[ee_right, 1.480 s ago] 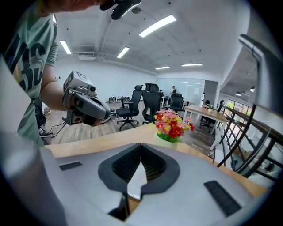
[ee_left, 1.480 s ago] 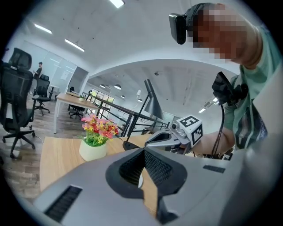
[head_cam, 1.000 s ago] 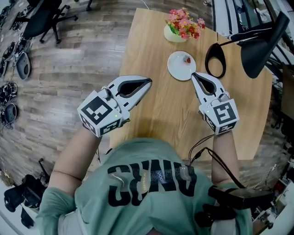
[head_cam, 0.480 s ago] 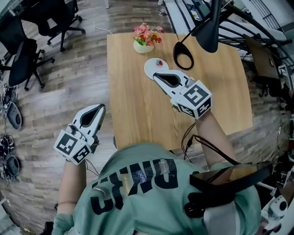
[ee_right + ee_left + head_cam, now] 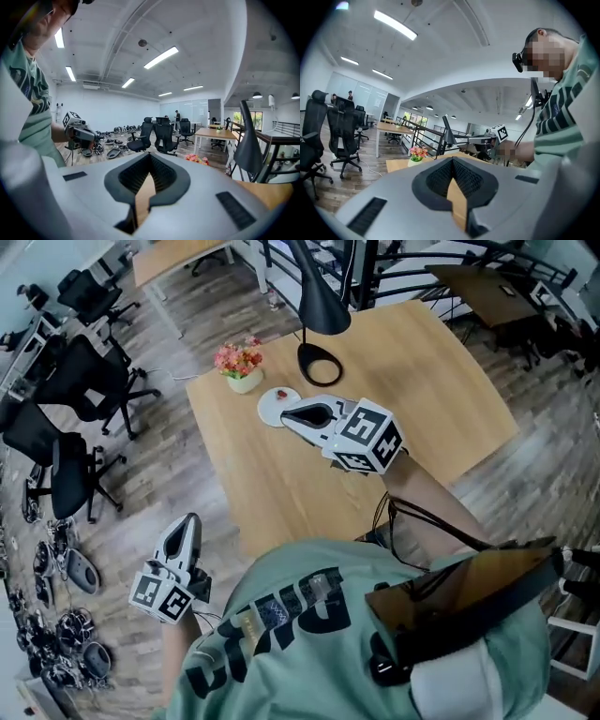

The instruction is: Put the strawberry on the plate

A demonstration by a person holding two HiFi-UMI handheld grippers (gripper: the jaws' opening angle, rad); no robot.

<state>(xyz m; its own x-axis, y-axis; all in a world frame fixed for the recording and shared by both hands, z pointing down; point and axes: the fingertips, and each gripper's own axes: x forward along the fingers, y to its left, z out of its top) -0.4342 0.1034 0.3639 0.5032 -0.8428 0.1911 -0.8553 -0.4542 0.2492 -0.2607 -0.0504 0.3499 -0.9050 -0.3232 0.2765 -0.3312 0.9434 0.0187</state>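
A small red strawberry [image 5: 281, 394] lies on the round white plate [image 5: 272, 409] at the far left of the wooden table [image 5: 441, 399]. My right gripper [image 5: 286, 413] is shut and holds nothing. Its tips reach the plate's near edge, a little short of the strawberry. My left gripper [image 5: 190, 519] is also shut and empty, and it hangs low beside the person, off the table and over the wooden floor. Neither gripper view shows the plate or the strawberry. The left gripper view looks across at the right gripper's marker cube [image 5: 499, 132].
A pot of pink flowers [image 5: 239, 362] stands just beyond the plate. A black desk lamp [image 5: 319, 306] with a ring base [image 5: 321, 364] is next to it. Office chairs [image 5: 89, 381] and gear on the floor [image 5: 66, 634] are at the left. A cable [image 5: 412, 517] trails from the right arm.
The left gripper has dropped away from the table to the person's left side. The right gripper stays by the plate, and the strawberry is still on it. The head view has swung round.
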